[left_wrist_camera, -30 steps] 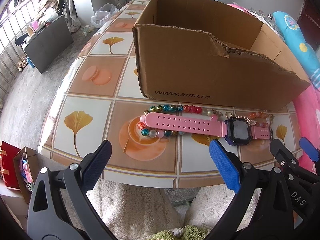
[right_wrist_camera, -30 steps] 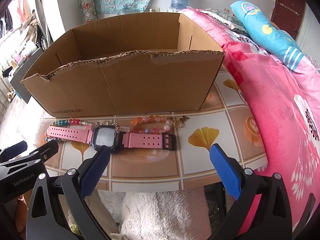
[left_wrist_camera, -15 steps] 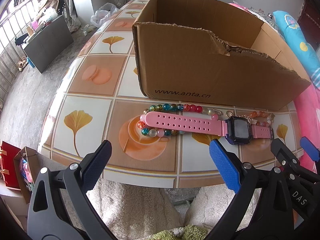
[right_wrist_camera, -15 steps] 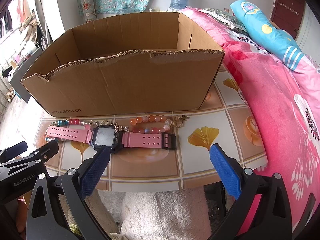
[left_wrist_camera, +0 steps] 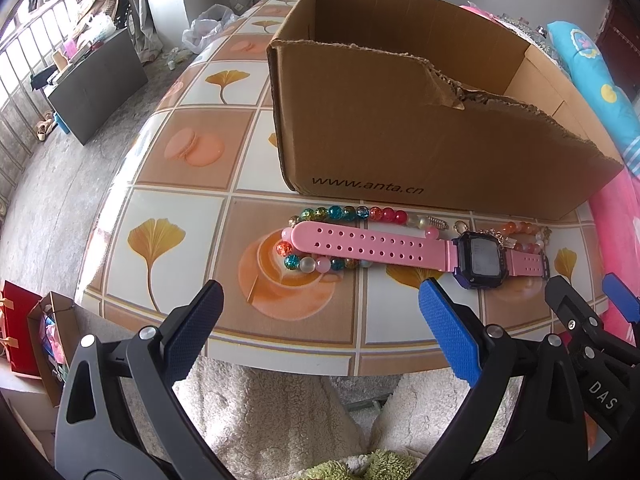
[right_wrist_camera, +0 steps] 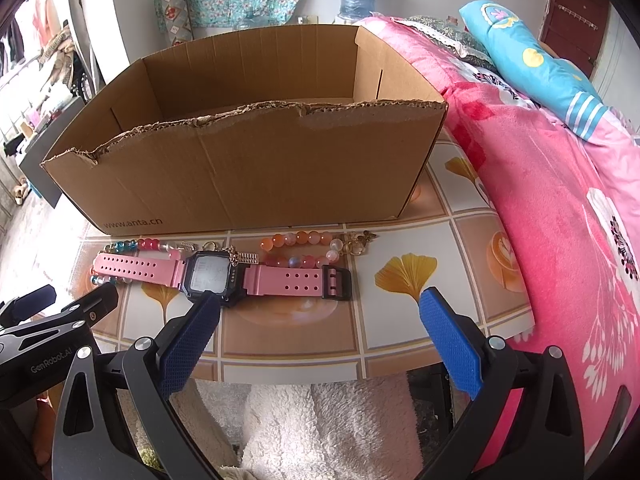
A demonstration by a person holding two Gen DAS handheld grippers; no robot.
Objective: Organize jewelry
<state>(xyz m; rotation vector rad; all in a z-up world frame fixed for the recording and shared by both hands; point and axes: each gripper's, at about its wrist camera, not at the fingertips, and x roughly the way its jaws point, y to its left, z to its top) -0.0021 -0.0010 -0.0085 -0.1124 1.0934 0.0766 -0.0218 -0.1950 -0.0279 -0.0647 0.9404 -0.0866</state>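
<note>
Nearest, the left gripper (left_wrist_camera: pixel 318 316) and right gripper (right_wrist_camera: pixel 320 320) hang over the table's (left_wrist_camera: pixel 280 344) front edge, jaws spread wide, holding nothing. Beyond lies the pink watch (right_wrist_camera: pixel 224 272) across two bead bracelets (left_wrist_camera: pixel 340 216), just before the open cardboard box (right_wrist_camera: pixel 248 164).

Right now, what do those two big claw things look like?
Each gripper is black plastic shaped like a clamp, with two arms joined by silver rivets. The left gripper and right gripper both have bumpy blue fingertips. White letters say "DAS" on the right one and "GenRobot.AI" on the left.
</note>
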